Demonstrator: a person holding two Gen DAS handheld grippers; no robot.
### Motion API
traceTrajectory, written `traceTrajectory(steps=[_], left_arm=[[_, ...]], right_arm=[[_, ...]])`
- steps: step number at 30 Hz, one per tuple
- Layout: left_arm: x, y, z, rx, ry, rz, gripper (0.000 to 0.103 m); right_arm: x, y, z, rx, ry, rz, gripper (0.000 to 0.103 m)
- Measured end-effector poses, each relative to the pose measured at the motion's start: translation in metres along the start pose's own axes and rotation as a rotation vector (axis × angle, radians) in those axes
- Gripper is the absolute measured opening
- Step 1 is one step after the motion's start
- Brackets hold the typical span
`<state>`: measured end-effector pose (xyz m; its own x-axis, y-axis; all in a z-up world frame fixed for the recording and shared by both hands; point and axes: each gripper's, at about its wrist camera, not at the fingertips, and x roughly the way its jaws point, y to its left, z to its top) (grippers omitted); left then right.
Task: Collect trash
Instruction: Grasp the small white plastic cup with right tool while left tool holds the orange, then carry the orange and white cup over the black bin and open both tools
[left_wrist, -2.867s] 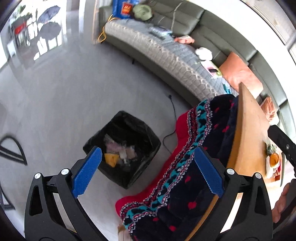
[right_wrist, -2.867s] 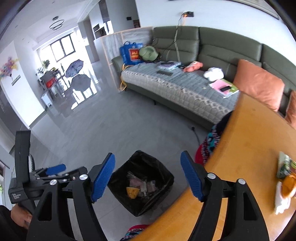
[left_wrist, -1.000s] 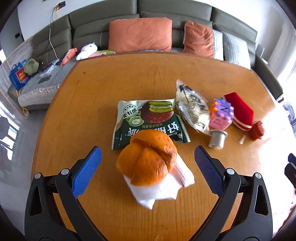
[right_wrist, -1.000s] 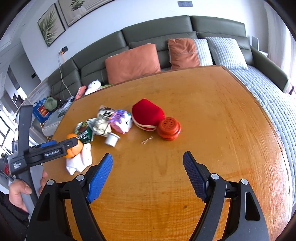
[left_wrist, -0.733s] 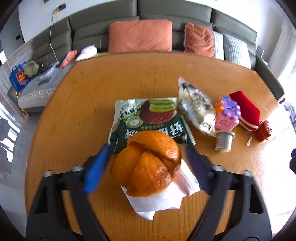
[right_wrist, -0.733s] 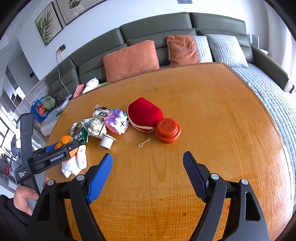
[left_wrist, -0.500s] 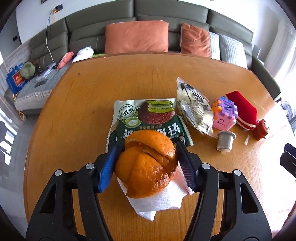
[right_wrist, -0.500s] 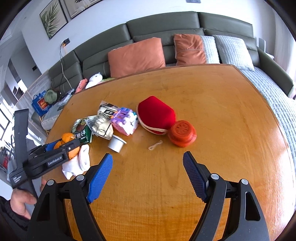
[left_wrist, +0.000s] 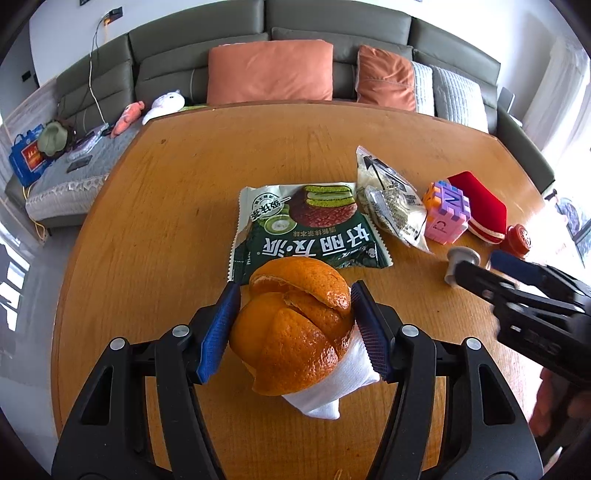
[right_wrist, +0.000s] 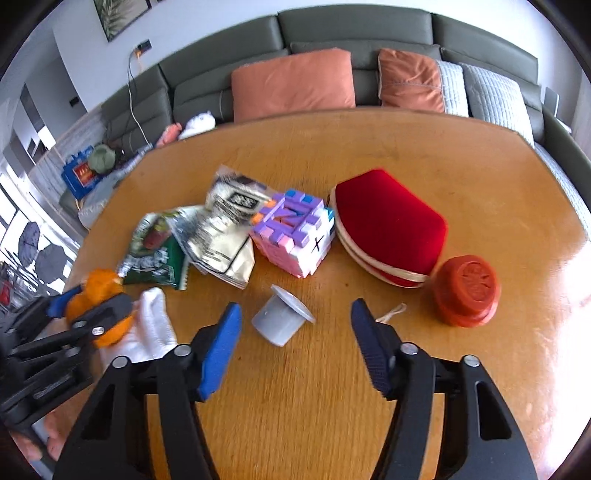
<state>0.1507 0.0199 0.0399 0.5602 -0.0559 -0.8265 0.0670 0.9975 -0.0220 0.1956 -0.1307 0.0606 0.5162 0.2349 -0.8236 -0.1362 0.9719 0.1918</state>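
Note:
An orange peel (left_wrist: 291, 325) on a white tissue (left_wrist: 332, 391) sits near the front of the round wooden table (left_wrist: 166, 221). My left gripper (left_wrist: 293, 291) is shut on the peel, both blue pads pressing its sides; it also shows in the right wrist view (right_wrist: 88, 302). A small grey plastic cup (right_wrist: 280, 319) lies tipped on the table. My right gripper (right_wrist: 294, 310) points down over it, jaws closing, the cup between the fingertips with gaps on both sides. In the left wrist view the right gripper (left_wrist: 480, 266) reaches the cup (left_wrist: 458, 258) from the right.
A green snack wrapper (left_wrist: 310, 225), a silver wrapper (left_wrist: 391, 203), a pink-purple foam cube (right_wrist: 295, 232), a red case (right_wrist: 388, 232), a round orange-red lid (right_wrist: 467, 291) and a bit of string (right_wrist: 393, 310) lie on the table. A grey sofa with orange cushions (left_wrist: 269, 70) stands behind.
My left jaws closed onto the orange peel and stay there. My right gripper moved left and down to the grey cup, narrowed its jaws, and entered the left wrist view.

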Motion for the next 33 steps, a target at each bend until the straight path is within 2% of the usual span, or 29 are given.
traceTrajectory(steps=[3,4,13,20,28,33], left_arm=[[0.000,0.000,0.000,0.003,0.000,0.001,0.061],[0.001,0.000,0.001,0.004,0.000,0.000,0.061],[-0.012,0.003,-0.006,-0.012,-0.013,-0.017,0.061],[-0.046,0.007,-0.020,-0.017,-0.055,-0.045,0.061],[-0.090,0.034,-0.047,-0.042,-0.087,-0.063,0.061],[-0.113,0.066,-0.068,-0.072,-0.096,-0.049,0.061]], right_arm=[[0.005,0.003,0.000,-0.030,-0.015,-0.041,0.051],[0.005,0.004,-0.001,-0.041,-0.019,-0.051,0.038],[-0.021,-0.001,-0.007,-0.017,-0.050,-0.040,0.038],[-0.060,0.015,-0.006,-0.028,-0.100,-0.018,0.038],[-0.096,0.059,-0.018,-0.081,-0.140,0.021,0.038],[-0.104,0.112,-0.031,-0.131,-0.137,0.061,0.038]])
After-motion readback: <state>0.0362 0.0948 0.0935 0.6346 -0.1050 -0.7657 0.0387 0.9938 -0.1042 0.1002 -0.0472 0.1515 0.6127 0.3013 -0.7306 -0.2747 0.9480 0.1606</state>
